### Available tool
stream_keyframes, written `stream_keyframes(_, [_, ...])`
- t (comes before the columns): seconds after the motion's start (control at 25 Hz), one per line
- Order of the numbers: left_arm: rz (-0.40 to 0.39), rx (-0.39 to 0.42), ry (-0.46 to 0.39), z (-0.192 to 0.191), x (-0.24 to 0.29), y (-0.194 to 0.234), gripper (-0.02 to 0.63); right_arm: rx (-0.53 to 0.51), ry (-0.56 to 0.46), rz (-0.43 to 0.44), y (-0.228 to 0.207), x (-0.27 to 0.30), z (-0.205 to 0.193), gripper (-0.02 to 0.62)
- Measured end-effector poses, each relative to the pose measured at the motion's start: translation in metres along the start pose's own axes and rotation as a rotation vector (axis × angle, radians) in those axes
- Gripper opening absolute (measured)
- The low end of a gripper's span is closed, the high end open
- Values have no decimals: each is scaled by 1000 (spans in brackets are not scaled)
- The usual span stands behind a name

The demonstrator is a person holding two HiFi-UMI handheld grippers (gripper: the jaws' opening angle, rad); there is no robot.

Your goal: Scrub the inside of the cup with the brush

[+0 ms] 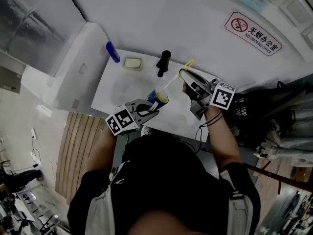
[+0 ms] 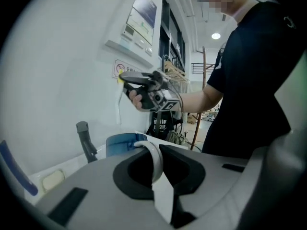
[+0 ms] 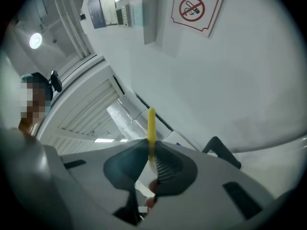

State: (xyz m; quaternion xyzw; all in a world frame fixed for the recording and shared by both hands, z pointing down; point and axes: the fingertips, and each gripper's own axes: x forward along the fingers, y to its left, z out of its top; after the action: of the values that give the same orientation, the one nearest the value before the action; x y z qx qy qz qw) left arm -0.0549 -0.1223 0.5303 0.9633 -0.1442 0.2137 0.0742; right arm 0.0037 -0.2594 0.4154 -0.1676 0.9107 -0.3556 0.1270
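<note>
Pinching the blue cup [image 1: 157, 97], probably light, by its rigid white handle at mid-frame, the left gripper [image 1: 149, 107] was clamped narrow; the right gripper [image 1: 190, 80] squeezed the slim brush [image 1: 171, 83] near its yellow end, its head at the cup's mouth.

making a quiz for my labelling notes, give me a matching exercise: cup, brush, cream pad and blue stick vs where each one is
Things:
1 cup
2 brush
3 cream pad
4 blue stick

Places:
A at the far left corner of the table
B clamped in the right gripper
C held by its white handle in the left gripper
D lying on the table beside the black upright thing

Pairs: 1-C; 2-B; 3-D; 4-A
</note>
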Motion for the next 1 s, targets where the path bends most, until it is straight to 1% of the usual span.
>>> stream_keyframes(0.08, [-36,10,-28,9,0,-11,40,15,-24,-2,-7,5,7,49])
stream_keyframes(0.2, [-79,29,-44,16,0,-23,40,24,-29,-6,-18,9,10,49])
stream_keyframes(0.32, [-98,38,-73,25,-8,-29,40,71,-47,-60,-41,2,8,49])
stream_keyframes(0.4, [-93,14,-127,33,-17,-27,40,127,-78,-96,-58,-9,8,49])
stream_keyframes(0.48, [-78,-19,-182,41,-27,-20,40,179,-107,-118,-71,-20,6,49])
stream_keyframes(0.56, [-50,-43,-214,44,-35,-10,40,216,-125,-124,-77,-30,3,49])
stream_keyframes(0.72, [27,-116,-244,36,-45,14,40,218,-125,-116,-71,-43,-6,49])
stream_keyframes(0.84, [85,-166,-227,24,-46,30,40,209,-109,-107,-61,-49,-15,49])
stream_keyframes(1.0, [119,-210,-189,9,-38,41,40,178,-75,-80,-42,-52,-25,49])
